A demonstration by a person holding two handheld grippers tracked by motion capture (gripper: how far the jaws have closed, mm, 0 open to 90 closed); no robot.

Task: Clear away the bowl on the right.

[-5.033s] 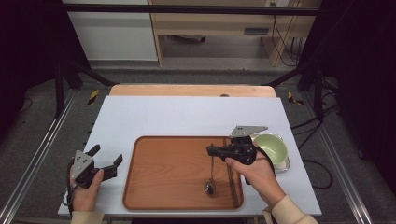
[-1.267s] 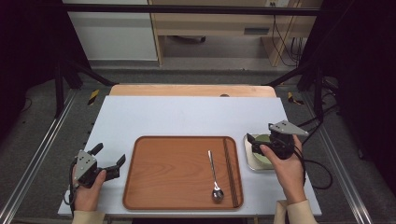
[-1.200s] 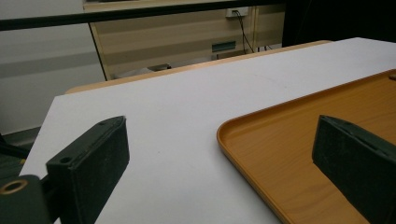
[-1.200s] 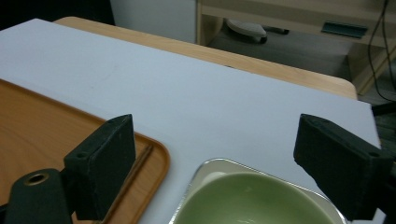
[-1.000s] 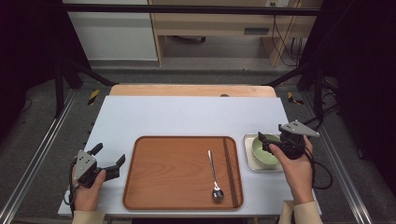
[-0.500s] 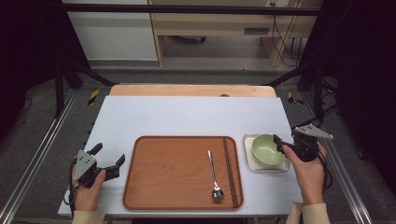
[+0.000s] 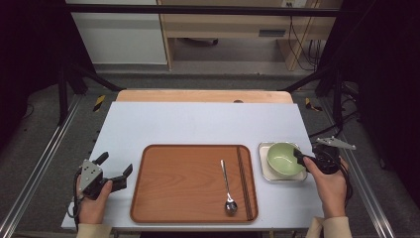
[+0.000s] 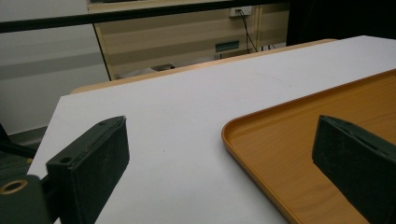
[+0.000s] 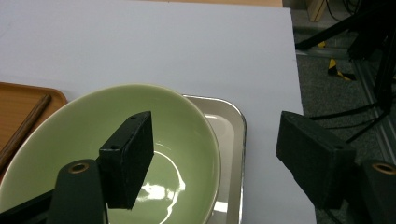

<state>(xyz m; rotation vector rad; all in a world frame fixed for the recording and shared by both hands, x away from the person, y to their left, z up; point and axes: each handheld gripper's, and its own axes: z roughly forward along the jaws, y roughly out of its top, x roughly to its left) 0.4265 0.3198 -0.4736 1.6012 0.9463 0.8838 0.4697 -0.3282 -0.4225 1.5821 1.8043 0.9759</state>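
Already the spoon point(image 7: 227, 187) and chopsticks point(image 7: 242, 181) lie on the wooden tray point(image 7: 188, 183), while the green bowl point(image 7: 284, 159) sits on its small metal dish point(image 7: 264, 171) just right of the tray, not yet moved. Beside the tray's left edge, the left gripper point(image 8: 224, 158) rests with jaws spread, holding nothing. At the bowl, the right gripper point(image 9: 219, 158) straddles the near rim, jaws having just narrowed, pads not pressing.

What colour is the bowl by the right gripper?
Pale green; the bowl shows best in the right gripper view.
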